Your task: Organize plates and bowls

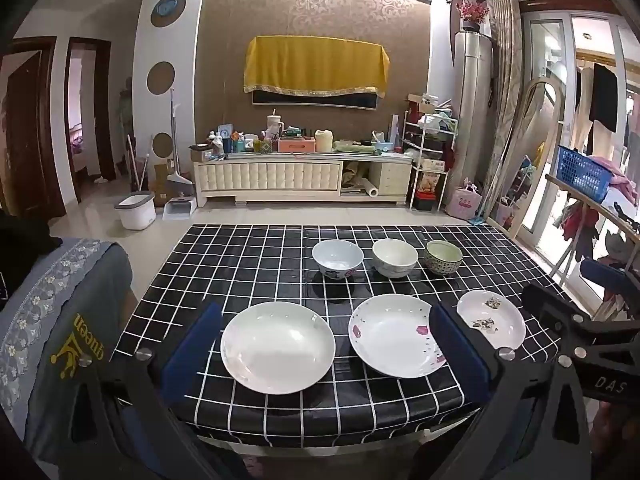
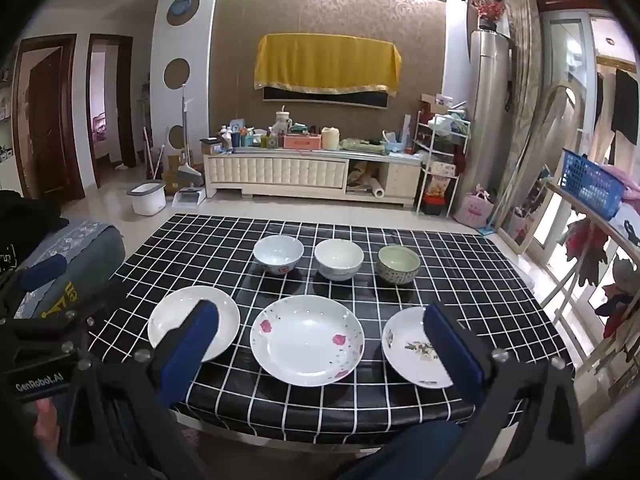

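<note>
Three plates lie in a front row on the black checked table (image 1: 248, 264): a plain white plate (image 1: 278, 347) (image 2: 176, 316), a pink-flowered plate (image 1: 394, 334) (image 2: 307, 339), and a small patterned plate (image 1: 491, 319) (image 2: 412, 346). Behind them stand three bowls: a white-blue bowl (image 1: 338, 258) (image 2: 279, 254), a white bowl (image 1: 395, 257) (image 2: 339, 259), and a green patterned bowl (image 1: 443, 257) (image 2: 398, 264). My left gripper (image 1: 326, 348) is open and empty, held above the near table edge around the plain plate. My right gripper (image 2: 320, 350) is open and empty, framing the flowered plate.
A grey cushioned seat (image 1: 60, 320) sits left of the table. A rack with a blue basket (image 1: 582, 172) and hanging clothes stands to the right. A TV cabinet (image 1: 304, 172) lies across the floor beyond the table.
</note>
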Action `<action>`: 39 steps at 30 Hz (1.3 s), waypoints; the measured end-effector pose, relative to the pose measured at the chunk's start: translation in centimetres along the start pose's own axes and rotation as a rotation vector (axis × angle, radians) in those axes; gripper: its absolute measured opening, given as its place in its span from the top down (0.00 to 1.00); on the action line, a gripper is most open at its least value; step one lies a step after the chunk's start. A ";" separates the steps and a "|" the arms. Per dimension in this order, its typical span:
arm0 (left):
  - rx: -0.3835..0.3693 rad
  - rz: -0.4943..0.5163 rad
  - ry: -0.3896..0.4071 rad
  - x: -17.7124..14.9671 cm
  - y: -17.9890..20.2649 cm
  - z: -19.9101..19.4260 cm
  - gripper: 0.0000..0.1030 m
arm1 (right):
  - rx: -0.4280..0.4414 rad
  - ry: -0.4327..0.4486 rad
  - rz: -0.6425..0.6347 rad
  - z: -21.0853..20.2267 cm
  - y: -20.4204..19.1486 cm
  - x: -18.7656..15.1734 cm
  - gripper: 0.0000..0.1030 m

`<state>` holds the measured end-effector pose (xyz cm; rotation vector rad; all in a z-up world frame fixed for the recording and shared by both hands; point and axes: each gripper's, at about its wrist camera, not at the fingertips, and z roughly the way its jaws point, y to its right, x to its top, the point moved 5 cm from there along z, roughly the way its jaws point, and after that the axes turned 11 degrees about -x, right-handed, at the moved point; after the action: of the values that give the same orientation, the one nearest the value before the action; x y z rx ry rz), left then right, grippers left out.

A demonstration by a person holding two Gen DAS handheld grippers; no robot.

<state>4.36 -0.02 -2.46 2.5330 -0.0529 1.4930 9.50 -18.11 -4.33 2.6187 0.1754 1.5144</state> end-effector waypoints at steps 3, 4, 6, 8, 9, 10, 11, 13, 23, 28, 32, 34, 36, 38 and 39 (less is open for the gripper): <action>-0.007 -0.008 0.001 0.0 0.0 0.1 0.00 | 0.003 -0.002 -0.009 0.0 -0.1 -0.1 0.00; -0.003 -0.003 0.000 0.0 0.0 0.1 0.00 | 0.005 -0.003 -0.012 0.0 -0.2 -0.1 0.00; 0.007 0.011 -0.001 -0.1 0.5 0.3 0.00 | 0.006 -0.004 -0.016 0.0 -0.2 -0.1 0.00; 0.011 0.017 -0.002 -0.2 0.7 0.4 0.00 | 0.011 -0.007 -0.017 0.0 -0.2 -0.2 0.00; 0.013 0.019 -0.002 -0.2 0.8 0.4 0.00 | 0.015 -0.008 -0.017 -0.3 -0.1 -0.3 0.00; 0.016 0.021 -0.002 -0.3 0.9 0.4 0.00 | 0.018 -0.008 -0.017 -0.6 -0.1 -0.5 0.00; 0.000 0.006 -0.005 -0.4 0.7 0.2 0.00 | 0.018 -0.011 -0.015 -0.4 -0.1 -0.5 0.00; 0.001 0.002 -0.001 -0.3 0.6 0.0 0.00 | 0.007 -0.027 -0.009 0.3 -0.1 -0.5 0.00; -0.007 0.007 -0.017 -0.6 0.5 0.0 0.00 | 0.013 -0.037 -0.005 0.3 -0.2 -0.3 0.00; -0.009 0.009 -0.019 -0.6 0.4 -0.1 0.00 | 0.022 -0.043 0.004 0.2 0.1 -0.3 0.00; -0.007 0.010 -0.020 -0.6 0.4 -0.1 0.00 | 0.024 -0.044 0.002 0.2 0.1 -0.2 0.00; -0.007 0.009 -0.020 -0.6 0.4 -0.1 0.00 | 0.025 -0.045 0.004 0.1 0.1 -0.3 0.00; -0.007 0.009 -0.021 -0.6 0.4 -0.1 0.00 | 0.028 -0.047 0.006 0.1 0.1 -0.3 0.00; -0.006 0.010 -0.022 -0.6 0.4 0.0 0.00 | 0.030 -0.048 0.007 0.1 0.1 -0.3 0.00; -0.006 0.011 -0.023 -0.6 0.5 0.0 0.00 | 0.030 -0.049 0.007 0.1 0.1 -0.4 0.00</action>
<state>3.96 -0.52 -2.90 2.5491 -0.0744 1.4660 9.40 -18.30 -4.68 2.6795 0.1857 1.4599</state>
